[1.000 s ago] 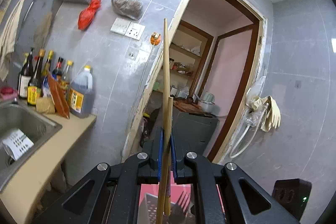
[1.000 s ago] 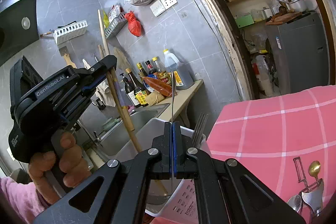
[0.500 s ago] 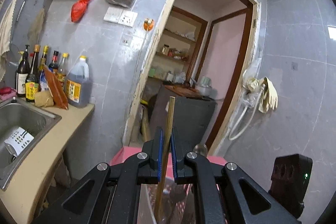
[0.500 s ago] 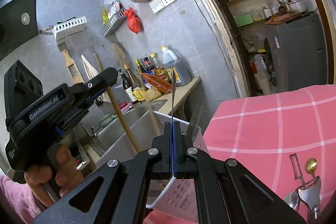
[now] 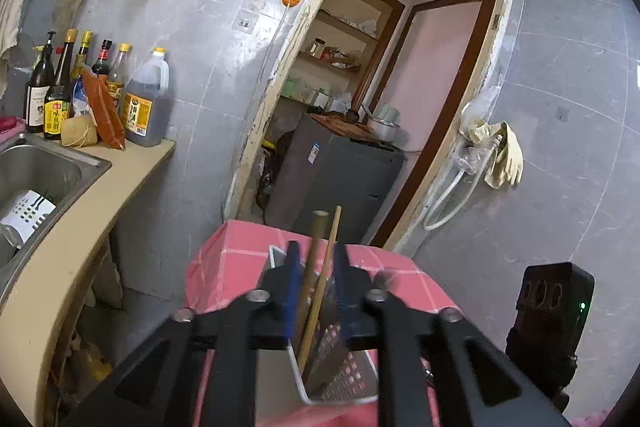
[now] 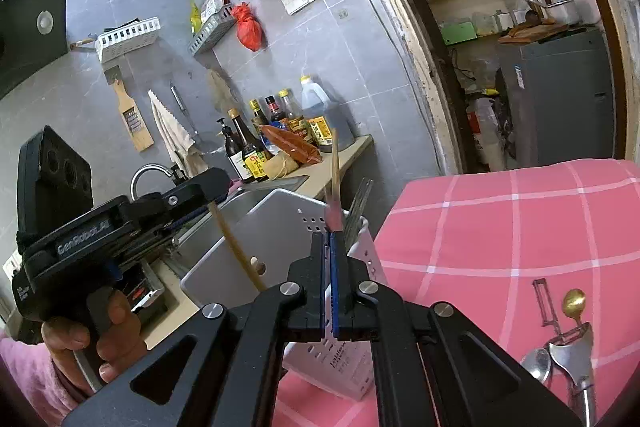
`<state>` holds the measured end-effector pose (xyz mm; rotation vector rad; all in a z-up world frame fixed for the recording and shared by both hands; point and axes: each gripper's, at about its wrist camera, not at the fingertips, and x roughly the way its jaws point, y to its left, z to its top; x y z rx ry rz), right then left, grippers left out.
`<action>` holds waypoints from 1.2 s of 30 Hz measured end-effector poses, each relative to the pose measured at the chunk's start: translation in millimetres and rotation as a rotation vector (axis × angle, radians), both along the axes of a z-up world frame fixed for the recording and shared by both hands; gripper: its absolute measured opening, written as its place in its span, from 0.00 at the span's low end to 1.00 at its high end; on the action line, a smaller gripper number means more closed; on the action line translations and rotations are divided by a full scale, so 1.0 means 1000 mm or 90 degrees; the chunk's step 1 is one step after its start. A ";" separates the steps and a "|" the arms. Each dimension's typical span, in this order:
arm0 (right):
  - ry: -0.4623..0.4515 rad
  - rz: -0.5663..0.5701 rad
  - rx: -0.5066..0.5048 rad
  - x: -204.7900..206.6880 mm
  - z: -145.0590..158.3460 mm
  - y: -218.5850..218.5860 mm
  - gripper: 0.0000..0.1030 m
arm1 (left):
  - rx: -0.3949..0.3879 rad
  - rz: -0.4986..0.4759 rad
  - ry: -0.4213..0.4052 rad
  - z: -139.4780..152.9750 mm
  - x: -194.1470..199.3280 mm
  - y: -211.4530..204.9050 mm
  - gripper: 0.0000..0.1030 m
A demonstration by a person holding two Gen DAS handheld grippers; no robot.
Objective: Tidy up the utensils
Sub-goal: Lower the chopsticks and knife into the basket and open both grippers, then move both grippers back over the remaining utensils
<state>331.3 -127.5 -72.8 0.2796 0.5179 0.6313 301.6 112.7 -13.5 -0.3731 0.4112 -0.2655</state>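
Pink checked tabletop (image 6: 520,227) carries a white perforated utensil holder (image 5: 344,383); forks already stand in it.

Left tool (image 5: 316,283): jaws parted, nothing gripped. Two wooden chopsticks (image 5: 320,267) stand loose between them, lower ends down in the holder.

Right tool (image 6: 330,267): jaws pressed together on a thin upright utensil (image 6: 335,179), blurred, type unclear, above the holder's rim.

Spoons and peeler (image 6: 568,343) lie at the tabletop's near right, apart from the holder.

Judgement: chopsticks are light, stiff, smooth and prone to roll; grip mid-shaft, both together.
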 end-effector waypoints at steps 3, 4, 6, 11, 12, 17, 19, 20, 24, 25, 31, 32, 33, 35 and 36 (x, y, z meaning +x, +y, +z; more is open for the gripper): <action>-0.004 -0.012 -0.004 -0.005 0.009 -0.007 0.03 | -0.011 0.003 -0.002 0.002 -0.006 0.000 0.38; -0.005 -0.016 -0.005 -0.006 0.012 -0.009 0.04 | -0.009 0.004 -0.001 0.003 -0.008 -0.001 0.38; -0.013 -0.027 -0.009 -0.010 0.022 -0.016 0.14 | -0.002 0.007 0.003 0.006 -0.011 -0.004 0.38; -0.040 -0.060 -0.015 -0.024 0.047 -0.038 0.34 | 0.020 0.022 -0.001 0.019 -0.022 -0.015 0.50; -0.047 -0.069 -0.019 -0.027 0.053 -0.043 0.37 | 0.024 0.026 -0.001 0.021 -0.024 -0.018 0.54; -0.084 -0.113 -0.033 -0.043 0.079 -0.072 0.62 | 0.046 0.048 -0.013 0.034 -0.037 -0.034 0.78; -0.099 -0.130 -0.037 -0.049 0.088 -0.086 0.70 | 0.057 0.059 -0.023 0.039 -0.043 -0.042 0.87; -0.105 -0.139 -0.042 -0.052 0.092 -0.092 0.74 | 0.061 0.062 -0.026 0.042 -0.046 -0.046 0.89; -0.127 -0.169 -0.061 -0.065 0.102 -0.116 0.86 | 0.073 0.073 -0.036 0.046 -0.054 -0.063 0.98; -0.130 -0.177 -0.066 -0.068 0.104 -0.122 0.87 | 0.075 0.076 -0.038 0.047 -0.057 -0.067 0.99; -0.137 -0.212 -0.089 -0.083 0.105 -0.155 0.97 | 0.092 0.082 -0.041 0.044 -0.064 -0.095 1.00; -0.136 -0.217 -0.093 -0.085 0.104 -0.160 0.97 | 0.095 0.082 -0.042 0.044 -0.065 -0.100 1.00; -0.134 -0.221 -0.095 -0.086 0.104 -0.164 0.97 | 0.097 0.083 -0.042 0.044 -0.066 -0.104 1.00; -0.130 -0.228 -0.101 -0.087 0.102 -0.173 0.97 | 0.101 0.083 -0.038 0.042 -0.066 -0.114 1.00; -0.128 -0.231 -0.104 -0.089 0.101 -0.178 0.97 | 0.103 0.083 -0.035 0.040 -0.066 -0.118 1.00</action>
